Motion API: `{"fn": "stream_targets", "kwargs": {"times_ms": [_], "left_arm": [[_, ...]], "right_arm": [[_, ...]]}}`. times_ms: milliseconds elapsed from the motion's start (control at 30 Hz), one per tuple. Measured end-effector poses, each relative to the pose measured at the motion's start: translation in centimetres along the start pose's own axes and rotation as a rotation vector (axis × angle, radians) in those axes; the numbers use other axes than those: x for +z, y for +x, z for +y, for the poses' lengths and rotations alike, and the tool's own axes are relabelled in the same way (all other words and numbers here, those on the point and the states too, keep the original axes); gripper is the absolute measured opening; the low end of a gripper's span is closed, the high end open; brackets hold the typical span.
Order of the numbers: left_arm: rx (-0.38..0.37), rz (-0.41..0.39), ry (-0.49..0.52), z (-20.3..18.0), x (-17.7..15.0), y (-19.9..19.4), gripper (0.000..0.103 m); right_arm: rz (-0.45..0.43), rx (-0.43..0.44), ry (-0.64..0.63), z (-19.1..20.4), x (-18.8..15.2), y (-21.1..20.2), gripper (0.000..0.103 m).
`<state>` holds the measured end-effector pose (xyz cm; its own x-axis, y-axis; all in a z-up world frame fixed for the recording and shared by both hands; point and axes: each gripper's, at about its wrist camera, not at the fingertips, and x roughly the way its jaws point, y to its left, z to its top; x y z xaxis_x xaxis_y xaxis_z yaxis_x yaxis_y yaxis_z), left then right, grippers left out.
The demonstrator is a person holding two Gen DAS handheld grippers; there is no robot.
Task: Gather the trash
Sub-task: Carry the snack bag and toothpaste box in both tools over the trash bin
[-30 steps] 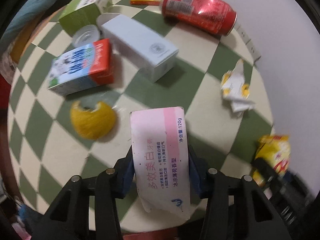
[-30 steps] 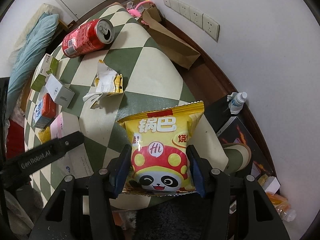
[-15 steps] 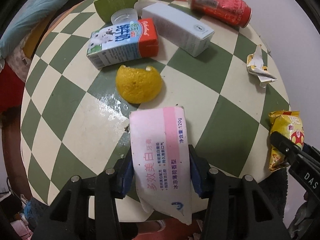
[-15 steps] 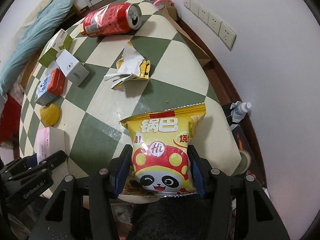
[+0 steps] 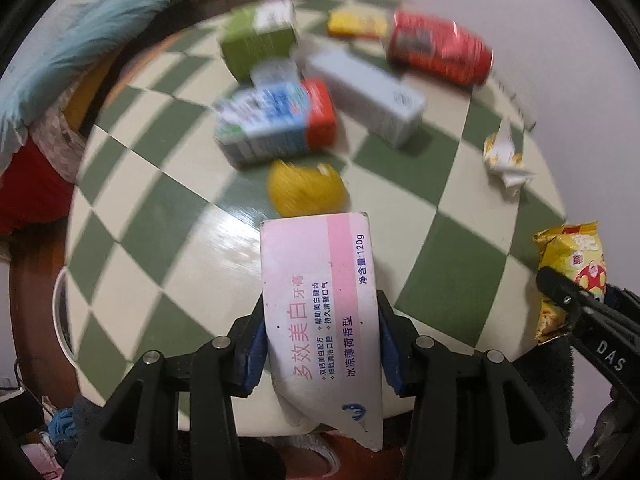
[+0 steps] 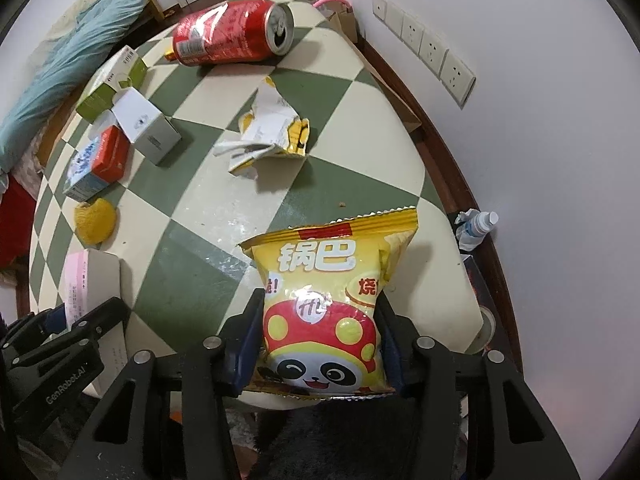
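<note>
My left gripper [image 5: 320, 340] is shut on a pink and white toothpaste box [image 5: 320, 296], held above the near edge of the green-and-cream checkered table [image 5: 168, 240]. My right gripper [image 6: 318, 344] is shut on a yellow panda snack bag [image 6: 324, 300], held over the table's near right edge. The snack bag also shows in the left wrist view [image 5: 568, 272], and the toothpaste box in the right wrist view [image 6: 80, 276].
On the table lie a red can [image 6: 232, 32], a torn yellow and white wrapper [image 6: 268, 132], a white box [image 6: 146, 124], a milk carton [image 6: 96, 164], a green box [image 6: 108, 84], a yellow peel [image 6: 96, 220]. The wall with sockets [image 6: 424, 46] stands to the right.
Both grippers have pulled back from the table with their items still held. The left view has drawn away from the peel and cartons, and the right view now shows more of the table.
</note>
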<state>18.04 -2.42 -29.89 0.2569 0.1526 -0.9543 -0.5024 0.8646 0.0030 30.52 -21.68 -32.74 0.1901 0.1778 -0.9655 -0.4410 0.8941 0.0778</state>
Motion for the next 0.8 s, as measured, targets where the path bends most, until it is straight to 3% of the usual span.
{"fn": "stream_targets", "kwargs": {"times_ms": [167, 267, 467, 633, 800], "left_arm": [[0.001, -0.124, -0.046, 4.0, 0.6, -5.4, 0.044], [0.016, -0.203, -0.096, 8.4, 0.5, -8.9, 0.044], [0.109, -0.286, -0.225, 19.3, -1.5, -13.4, 0.044], [0.284, -0.276, -0.346, 30.1, -4.7, -13.9, 0.044], [0.491, -0.161, -0.45, 40.5, -8.5, -9.2, 0.044]], "right_arm": [[-0.057, 0.027, -0.02, 1.8, 0.0, -3.1, 0.052], [-0.106, 0.062, -0.045, 4.4, 0.3, -5.6, 0.053], [-0.17, 0.181, -0.166, 14.0, 0.8, -9.6, 0.053], [-0.156, 0.318, -0.313, 24.9, -0.5, -10.6, 0.053], [-0.067, 0.393, -0.509, 38.4, -3.4, -7.4, 0.052]]}}
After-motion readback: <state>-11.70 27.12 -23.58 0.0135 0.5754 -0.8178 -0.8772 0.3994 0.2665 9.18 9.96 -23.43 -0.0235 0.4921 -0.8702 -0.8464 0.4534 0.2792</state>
